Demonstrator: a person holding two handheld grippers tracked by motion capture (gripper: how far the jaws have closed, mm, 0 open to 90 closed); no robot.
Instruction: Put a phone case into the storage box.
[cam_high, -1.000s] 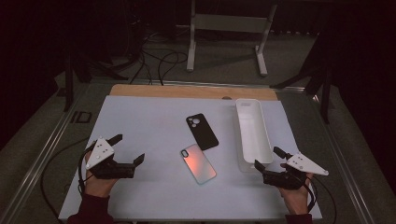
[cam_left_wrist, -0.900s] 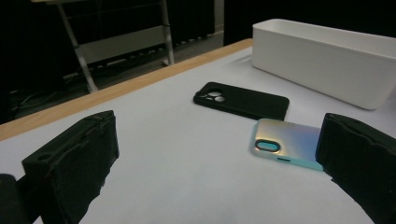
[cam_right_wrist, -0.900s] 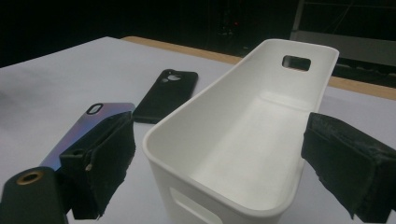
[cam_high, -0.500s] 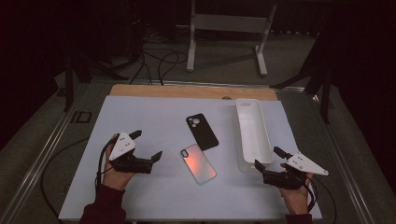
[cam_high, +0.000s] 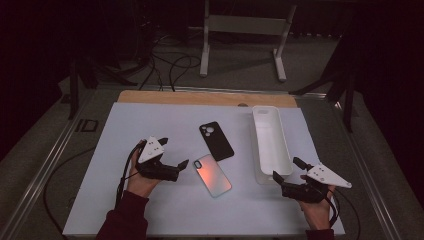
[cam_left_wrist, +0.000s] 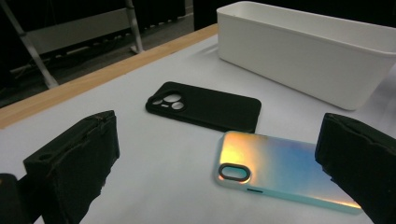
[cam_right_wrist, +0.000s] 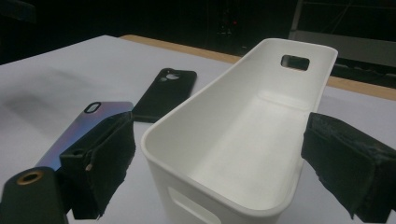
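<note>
An iridescent phone case (cam_high: 212, 175) lies back-up at the middle of the white table mat, with a black phone case (cam_high: 216, 141) just beyond it. My left gripper (cam_high: 173, 152) stands open just left of the iridescent case, apart from it. In the left gripper view the iridescent case (cam_left_wrist: 285, 170) lies ahead between the wide jaws, with the black case (cam_left_wrist: 205, 106) behind it. My right gripper (cam_high: 286, 169) is open at the near end of the empty white bin (cam_high: 271, 145). In the right gripper view the bin (cam_right_wrist: 243, 140) sits between the jaws.
The mat (cam_high: 150, 210) has free room at the left and front. A wooden strip (cam_high: 200, 97) runs along the far edge. A metal stand (cam_high: 240, 30) and cables (cam_high: 165, 65) are on the floor beyond the table.
My left gripper has moved right and forward, from the table's left side to right beside the iridescent case. The right gripper has stayed still.
</note>
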